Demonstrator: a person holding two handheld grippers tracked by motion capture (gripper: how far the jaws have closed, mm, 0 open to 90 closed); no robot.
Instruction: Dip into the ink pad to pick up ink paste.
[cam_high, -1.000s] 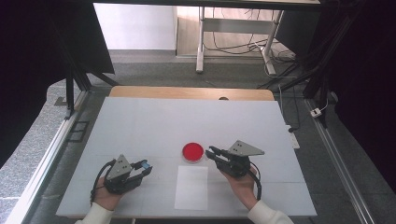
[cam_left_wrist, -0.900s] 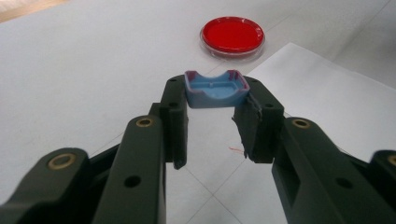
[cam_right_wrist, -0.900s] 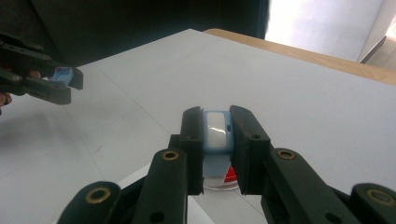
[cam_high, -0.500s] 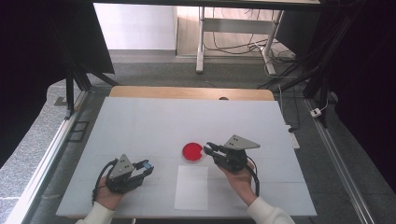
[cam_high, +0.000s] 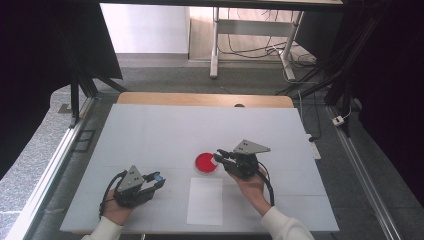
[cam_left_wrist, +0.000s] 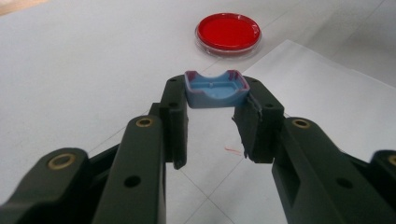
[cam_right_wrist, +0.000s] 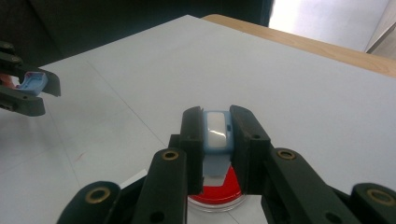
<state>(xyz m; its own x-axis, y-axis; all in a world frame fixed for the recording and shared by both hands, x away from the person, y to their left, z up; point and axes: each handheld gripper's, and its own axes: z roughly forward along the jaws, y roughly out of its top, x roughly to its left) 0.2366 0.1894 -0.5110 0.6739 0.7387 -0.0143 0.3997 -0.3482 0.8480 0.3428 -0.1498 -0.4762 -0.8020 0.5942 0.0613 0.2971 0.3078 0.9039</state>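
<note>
We see a white table (cam_high: 165, 135) with a wooden far edge (cam_high: 200, 99), standing on grey floor (cam_high: 165, 80). Beyond it stands a white-legged bench (cam_high: 250, 30) over what appear to be loose cables (cam_high: 240, 50). Black curtains (cam_high: 45, 55) flank both sides.

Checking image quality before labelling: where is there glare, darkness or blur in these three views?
High view: both sides black, bright floor at top. Left gripper view: red dish glints, near jaws soft. Right gripper view: glare on the pale blue piece, bright patch top right.
</note>
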